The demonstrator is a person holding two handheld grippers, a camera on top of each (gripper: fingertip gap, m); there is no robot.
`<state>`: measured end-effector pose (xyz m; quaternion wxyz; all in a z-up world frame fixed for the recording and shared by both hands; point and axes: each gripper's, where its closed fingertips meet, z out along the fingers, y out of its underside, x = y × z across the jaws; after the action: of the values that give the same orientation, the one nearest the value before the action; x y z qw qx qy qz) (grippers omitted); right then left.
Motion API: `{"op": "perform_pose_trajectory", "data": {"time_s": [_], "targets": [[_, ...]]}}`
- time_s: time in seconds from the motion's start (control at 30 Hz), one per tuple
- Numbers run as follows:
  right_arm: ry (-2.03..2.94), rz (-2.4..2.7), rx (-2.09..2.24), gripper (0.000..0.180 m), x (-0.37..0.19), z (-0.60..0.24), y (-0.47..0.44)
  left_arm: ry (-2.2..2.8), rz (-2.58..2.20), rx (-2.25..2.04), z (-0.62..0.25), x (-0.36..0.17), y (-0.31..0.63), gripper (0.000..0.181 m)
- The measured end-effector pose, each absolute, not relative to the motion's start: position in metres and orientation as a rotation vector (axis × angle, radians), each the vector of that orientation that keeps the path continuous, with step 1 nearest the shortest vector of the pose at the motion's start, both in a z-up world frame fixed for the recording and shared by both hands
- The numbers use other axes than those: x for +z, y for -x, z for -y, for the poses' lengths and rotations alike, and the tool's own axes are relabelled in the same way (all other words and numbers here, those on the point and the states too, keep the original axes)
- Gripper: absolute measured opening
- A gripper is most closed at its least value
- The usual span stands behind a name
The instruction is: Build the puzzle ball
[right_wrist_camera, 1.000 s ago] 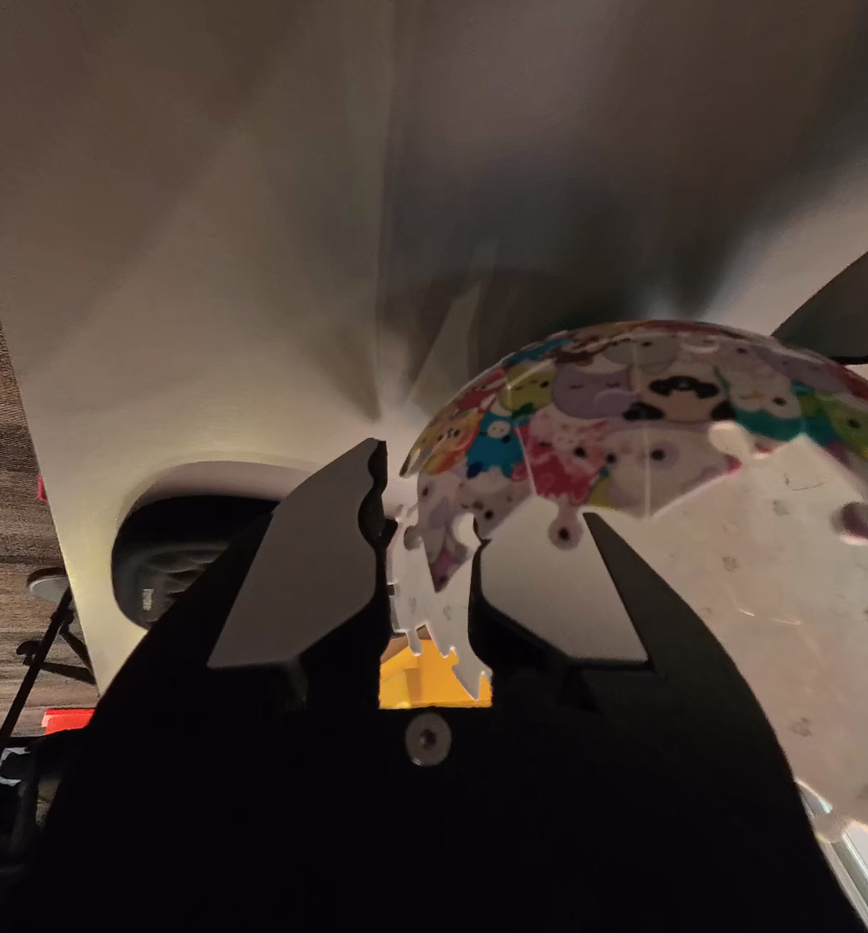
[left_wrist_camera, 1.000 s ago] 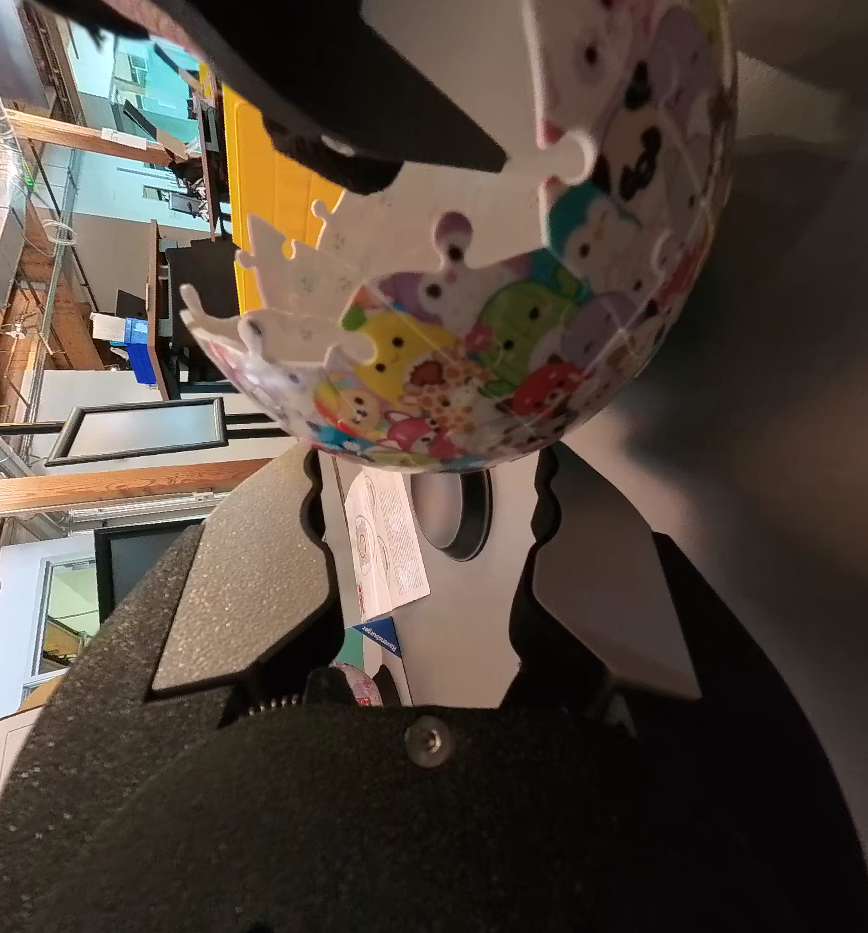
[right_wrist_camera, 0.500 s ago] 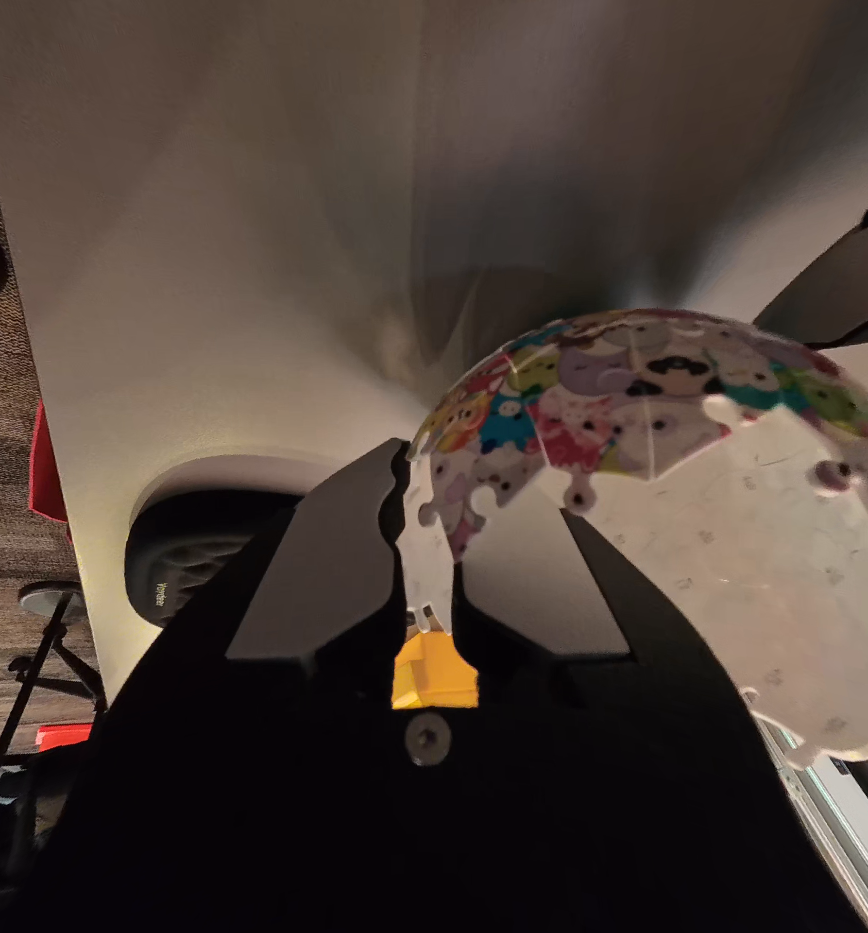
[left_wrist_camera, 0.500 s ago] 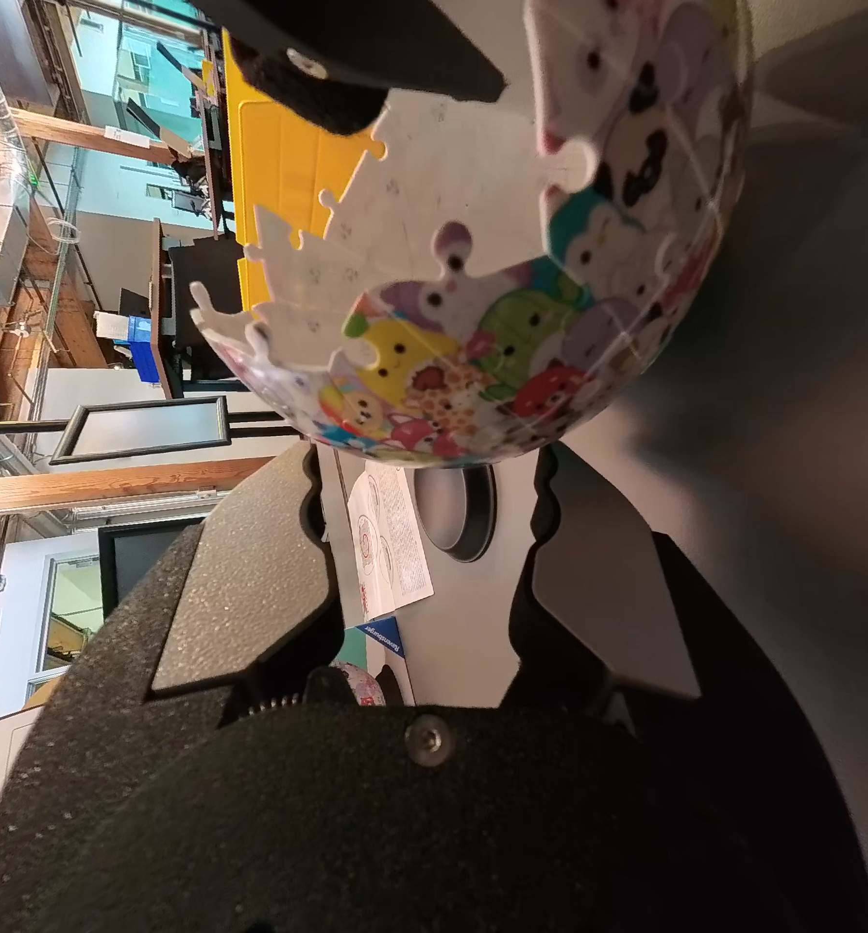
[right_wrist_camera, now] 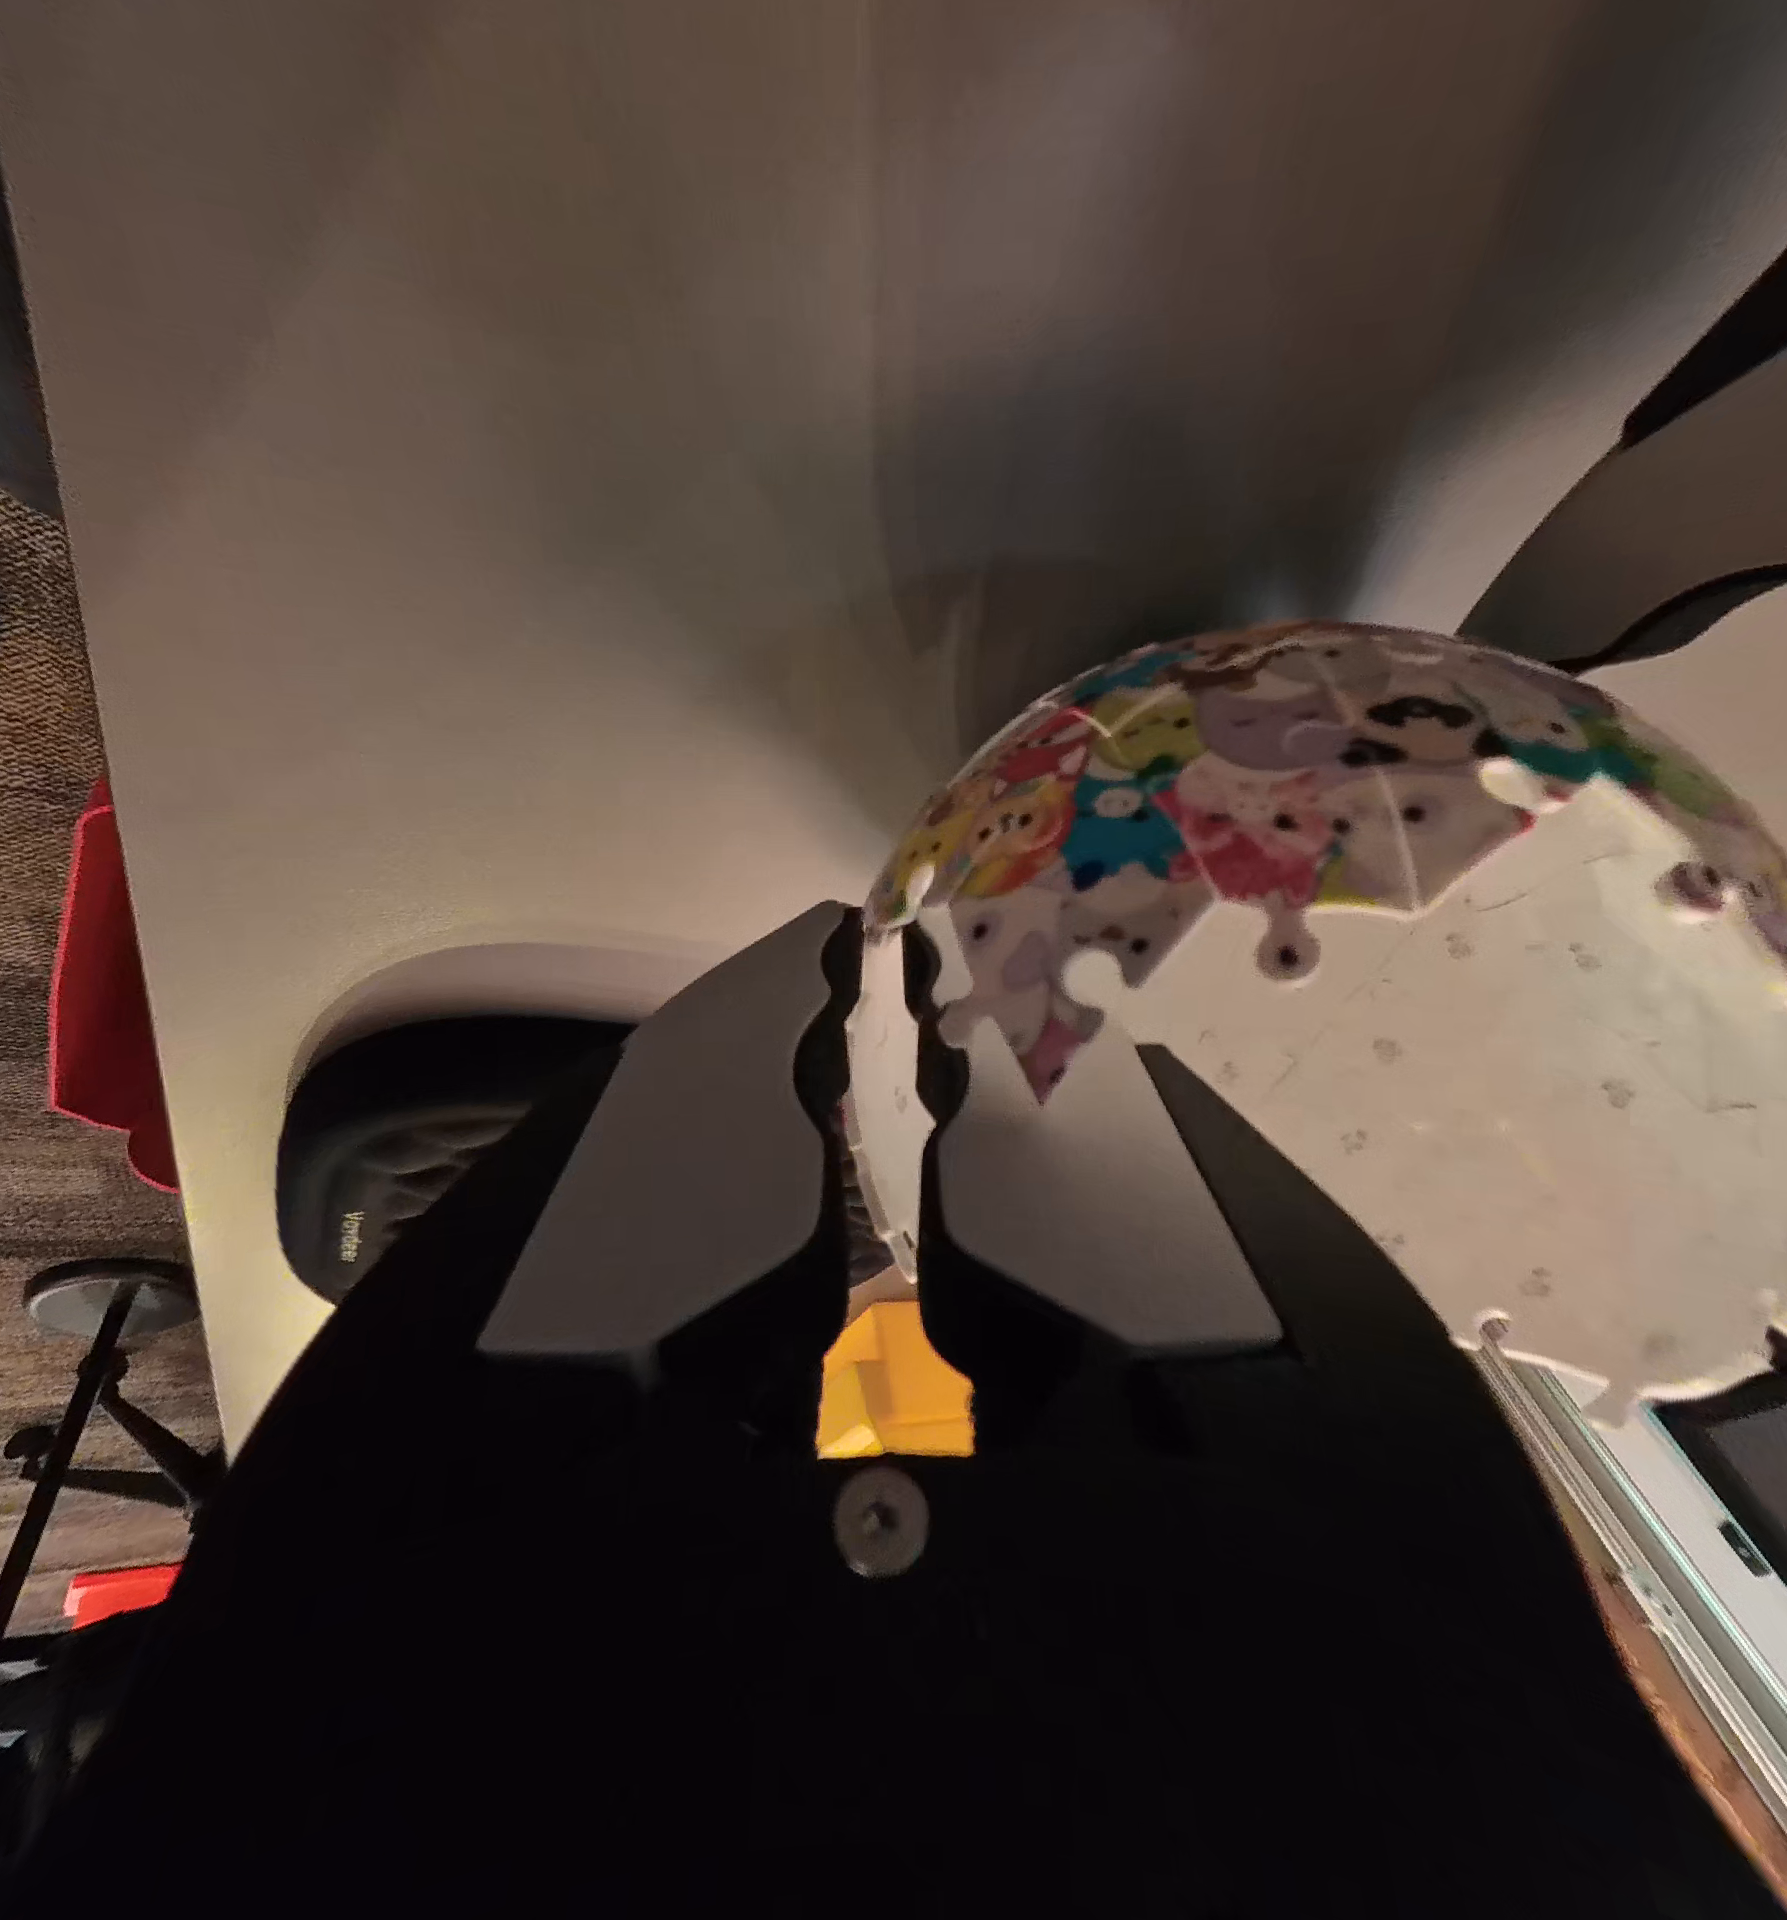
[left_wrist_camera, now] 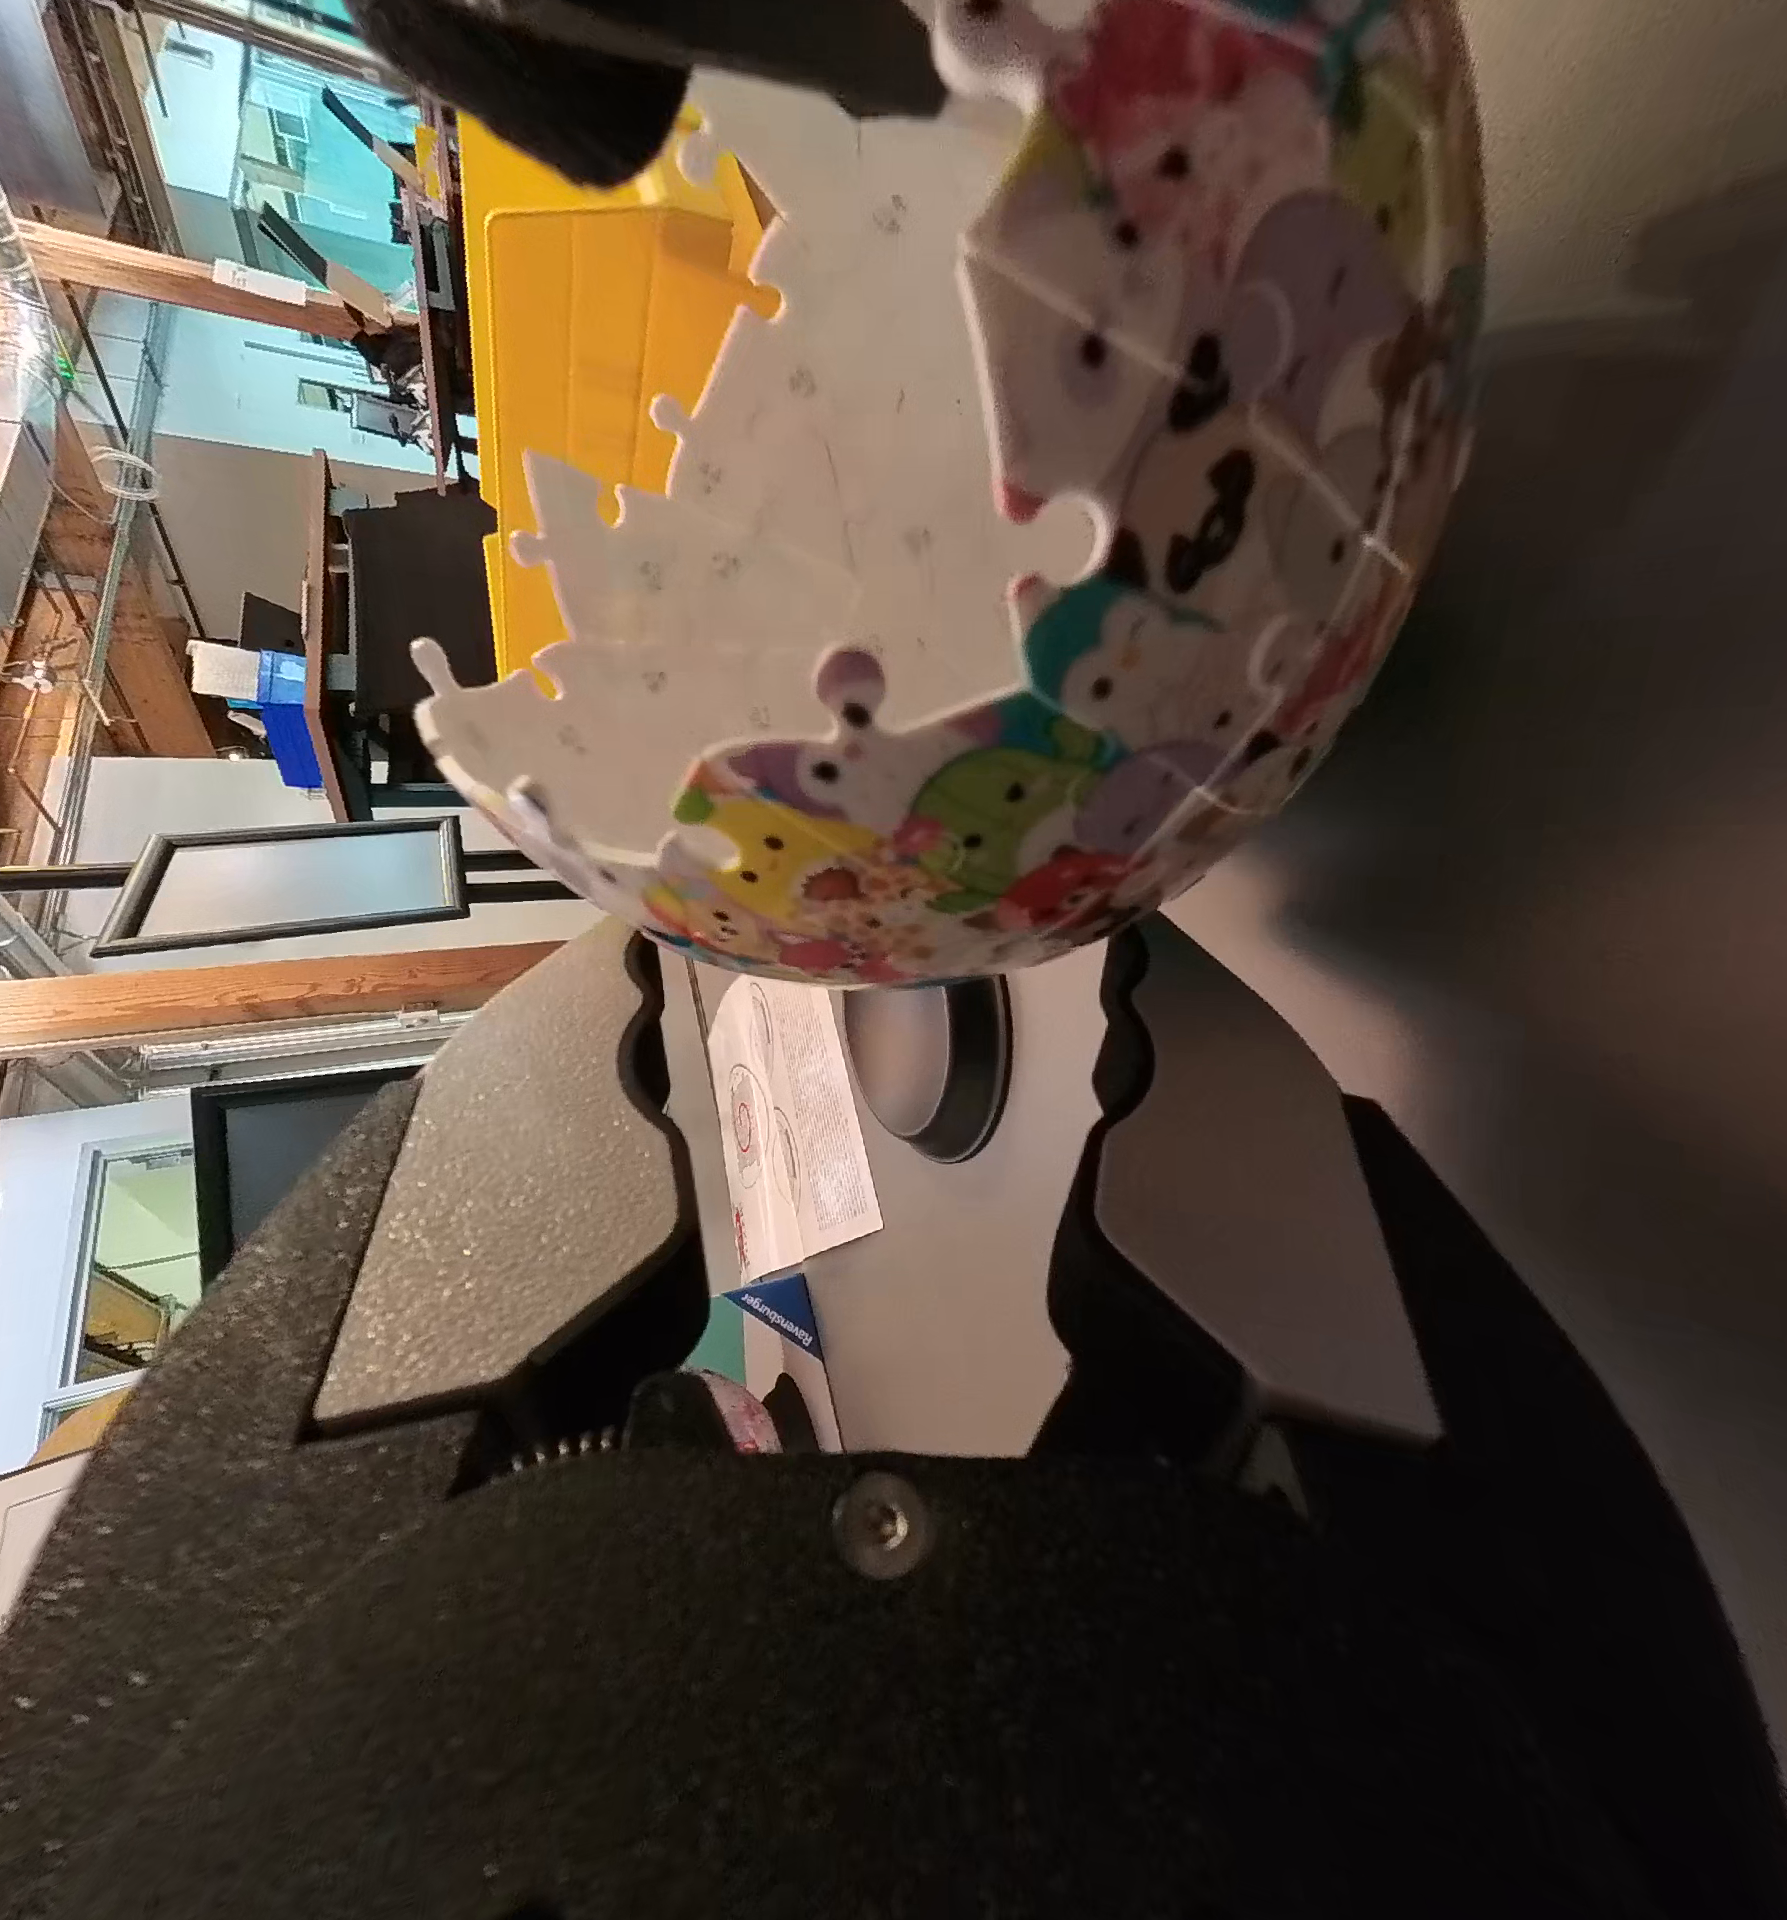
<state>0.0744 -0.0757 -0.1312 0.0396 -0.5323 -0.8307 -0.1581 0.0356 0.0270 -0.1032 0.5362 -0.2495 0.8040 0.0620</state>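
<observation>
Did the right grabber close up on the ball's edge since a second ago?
Yes. The right gripper has closed: its fingers, apart before with the yellow bin showing wide between them, now pinch the white rim of the puzzle ball.

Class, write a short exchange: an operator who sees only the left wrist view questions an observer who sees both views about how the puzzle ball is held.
Operator: The right gripper is cut off at the top of my view. Is it gripping the puzzle ball?
Observer: Yes. In the right wrist view it is shut on the ball's white inner rim, which sits between its fingers.
Operator: My left gripper is open just below the ball. What lies past the table edge on the right gripper's side?
Observer: A red object sits beside that edge, over a brown floor.
</observation>
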Motion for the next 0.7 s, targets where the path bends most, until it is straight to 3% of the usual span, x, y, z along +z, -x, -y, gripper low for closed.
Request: {"op": "perform_pose_trajectory", "data": {"time_s": [0.7], "targets": [[1.666, 2.475, -0.492, 0.004, -0.117, 0.076, -0.077, 0.608, -1.898, 0.145, -0.030, -0.102, -0.035, 0.081]]}}
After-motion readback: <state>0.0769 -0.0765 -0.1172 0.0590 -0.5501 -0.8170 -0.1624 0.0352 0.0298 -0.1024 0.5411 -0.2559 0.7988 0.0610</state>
